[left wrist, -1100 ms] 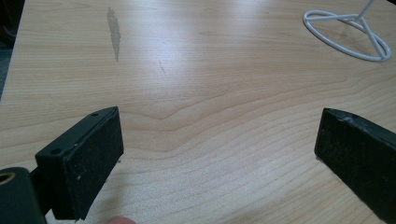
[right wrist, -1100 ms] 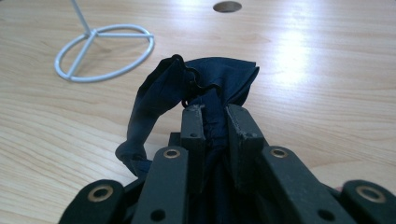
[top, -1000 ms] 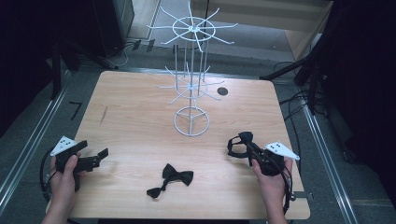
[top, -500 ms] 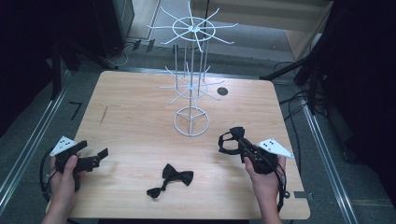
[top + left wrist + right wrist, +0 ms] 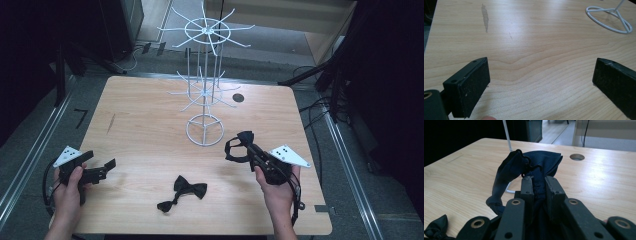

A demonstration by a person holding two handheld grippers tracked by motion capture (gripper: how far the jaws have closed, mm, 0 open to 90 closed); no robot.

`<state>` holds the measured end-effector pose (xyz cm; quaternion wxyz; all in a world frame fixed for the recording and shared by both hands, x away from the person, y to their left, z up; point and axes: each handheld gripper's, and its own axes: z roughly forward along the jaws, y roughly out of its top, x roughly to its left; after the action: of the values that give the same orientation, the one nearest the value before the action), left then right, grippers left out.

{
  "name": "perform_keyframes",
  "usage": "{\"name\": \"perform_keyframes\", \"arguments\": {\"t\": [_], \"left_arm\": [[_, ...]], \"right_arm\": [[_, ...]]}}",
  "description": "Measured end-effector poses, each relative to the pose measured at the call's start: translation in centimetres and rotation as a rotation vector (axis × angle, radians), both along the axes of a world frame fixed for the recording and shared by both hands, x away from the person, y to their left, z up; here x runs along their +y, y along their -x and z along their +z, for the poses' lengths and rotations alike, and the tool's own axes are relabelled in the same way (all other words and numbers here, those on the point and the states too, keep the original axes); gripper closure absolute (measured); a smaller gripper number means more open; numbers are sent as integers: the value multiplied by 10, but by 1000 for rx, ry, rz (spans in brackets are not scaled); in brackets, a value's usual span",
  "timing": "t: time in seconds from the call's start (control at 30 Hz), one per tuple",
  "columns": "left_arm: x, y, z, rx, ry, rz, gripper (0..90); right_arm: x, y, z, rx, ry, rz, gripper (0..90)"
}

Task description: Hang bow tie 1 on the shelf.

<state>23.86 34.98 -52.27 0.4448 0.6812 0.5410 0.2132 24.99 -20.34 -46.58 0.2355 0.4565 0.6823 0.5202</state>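
Observation:
A dark bow tie with its strap loop hangs from my right gripper, just right of the white wire rack's ring base. In the right gripper view the jaws of that gripper are pressed on the bow tie's dark blue cloth, held a little above the table. A second black bow tie lies flat near the front edge. My left gripper rests at the front left, open. Bare wood lies between its two pads, and the rack base is farther off.
The tall wire rack with spoke arms stands at the table's middle back. A round cable hole sits behind it to the right. The table's edges drop to dark floor with cables on the right.
My right gripper has carried its bow tie left and up, closer to the rack's base. The left gripper and the bow tie on the table have stayed put.

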Motion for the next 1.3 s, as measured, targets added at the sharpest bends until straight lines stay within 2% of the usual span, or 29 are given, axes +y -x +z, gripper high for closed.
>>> {"name": "perform_keyframes", "arguments": {"t": [1.3], "left_arm": [[0, 1, 0, 0, -1, -1, 16]], "right_arm": [[12, 5, 24, -71, -38, 23, 787]]}}
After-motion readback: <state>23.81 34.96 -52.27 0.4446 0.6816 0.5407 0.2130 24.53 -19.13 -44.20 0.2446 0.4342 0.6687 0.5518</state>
